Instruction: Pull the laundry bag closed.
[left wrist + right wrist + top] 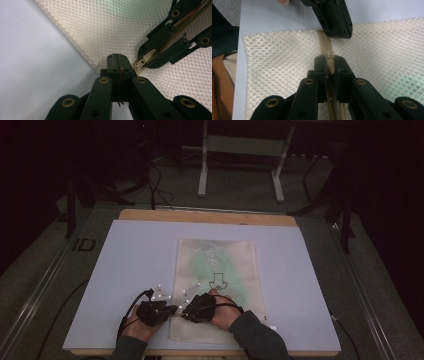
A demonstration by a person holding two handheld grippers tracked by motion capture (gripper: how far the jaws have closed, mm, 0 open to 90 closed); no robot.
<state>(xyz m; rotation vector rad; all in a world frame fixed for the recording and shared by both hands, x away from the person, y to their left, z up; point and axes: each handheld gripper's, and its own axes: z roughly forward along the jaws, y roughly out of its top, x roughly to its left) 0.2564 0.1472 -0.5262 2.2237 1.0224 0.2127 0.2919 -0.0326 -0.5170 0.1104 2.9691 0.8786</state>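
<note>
Zipper pull (328, 55) pinched in right tool (328, 62).

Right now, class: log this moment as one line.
left gripper: shut on mesh bag edge | right gripper: shut on zipper pull | table

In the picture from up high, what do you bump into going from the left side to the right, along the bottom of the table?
Bare table → left gripper → right gripper → mesh bag → bare table again.

A dim lab or studio: grey carpet floor (240, 190), cables (157, 185) trailing behind the counter (140, 255), and a metal stand's legs (202, 175) beyond it.
</note>
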